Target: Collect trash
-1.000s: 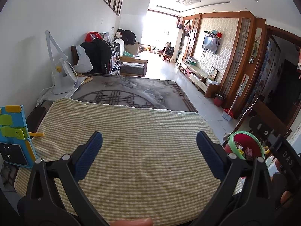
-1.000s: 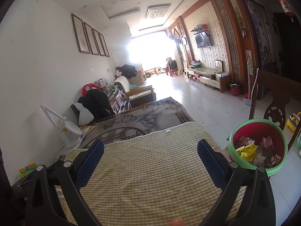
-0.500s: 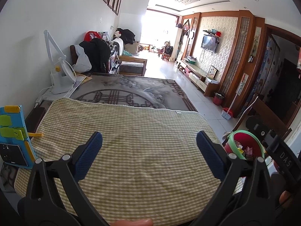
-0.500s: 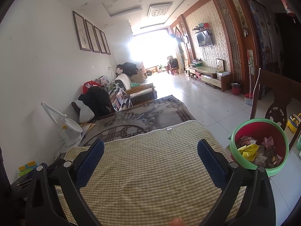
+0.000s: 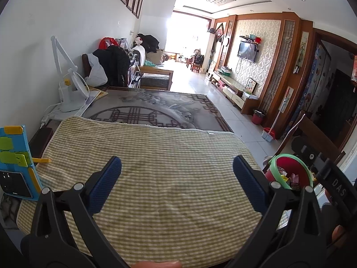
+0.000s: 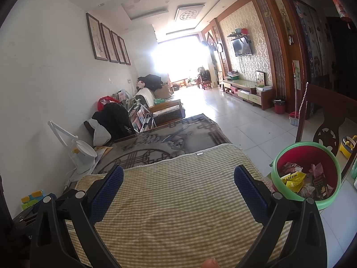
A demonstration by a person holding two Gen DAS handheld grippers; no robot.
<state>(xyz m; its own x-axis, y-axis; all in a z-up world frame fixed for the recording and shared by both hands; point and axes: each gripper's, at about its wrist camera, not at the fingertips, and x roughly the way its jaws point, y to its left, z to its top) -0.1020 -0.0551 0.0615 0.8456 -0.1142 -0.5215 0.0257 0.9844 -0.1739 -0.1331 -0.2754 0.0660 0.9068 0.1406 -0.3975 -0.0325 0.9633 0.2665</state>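
A red bin with a green rim (image 6: 306,175) stands off the right edge of the table, holding several wrappers, a yellow one (image 6: 293,178) among them. In the left wrist view the same bin (image 5: 290,170) shows partly behind the right gripper's body. My left gripper (image 5: 177,174) hangs open over the yellow-checked cloth (image 5: 160,156) with nothing between its blue pads. My right gripper (image 6: 178,183) is open too, empty, above the cloth (image 6: 178,201) just left of the bin. No loose trash shows on the cloth.
A blue toy board (image 5: 15,163) stands at the cloth's left edge. A white desk lamp (image 5: 69,89) and a patterned grey mat (image 5: 156,109) lie farther back. A carved wooden chair (image 6: 325,125) stands behind the bin. Tiled floor runs along the right.
Both views have drifted slightly; the bin sits a little lower and smaller in the left wrist view. Both grippers stay open and empty.
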